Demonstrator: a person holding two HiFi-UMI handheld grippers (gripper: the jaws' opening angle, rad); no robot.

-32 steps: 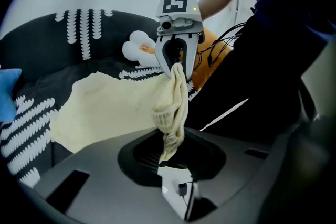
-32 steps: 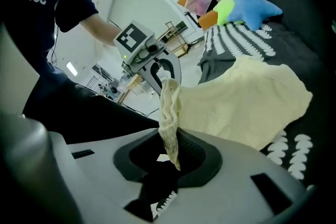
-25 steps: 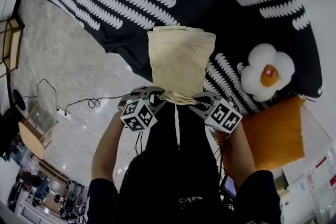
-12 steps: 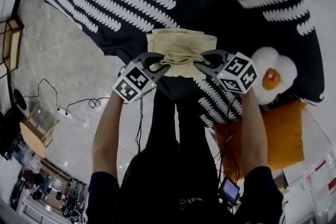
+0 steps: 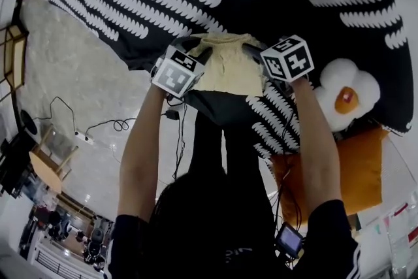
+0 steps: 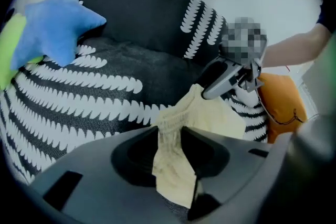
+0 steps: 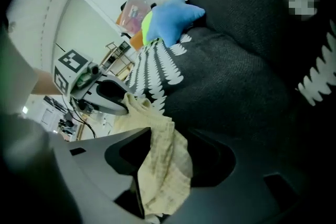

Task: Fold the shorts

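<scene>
Left gripper (image 6: 169, 132) and right gripper (image 7: 164, 139), jaws just opening, straddle crumpled cream shorts (image 5: 228, 68).

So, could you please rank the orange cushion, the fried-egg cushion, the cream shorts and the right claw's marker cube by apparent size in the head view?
1. Orange cushion, largest.
2-3. Fried-egg cushion and cream shorts: about alike, and the shorts are partly covered.
4. Right claw's marker cube, smallest, despite sitting nearer the camera.
</scene>
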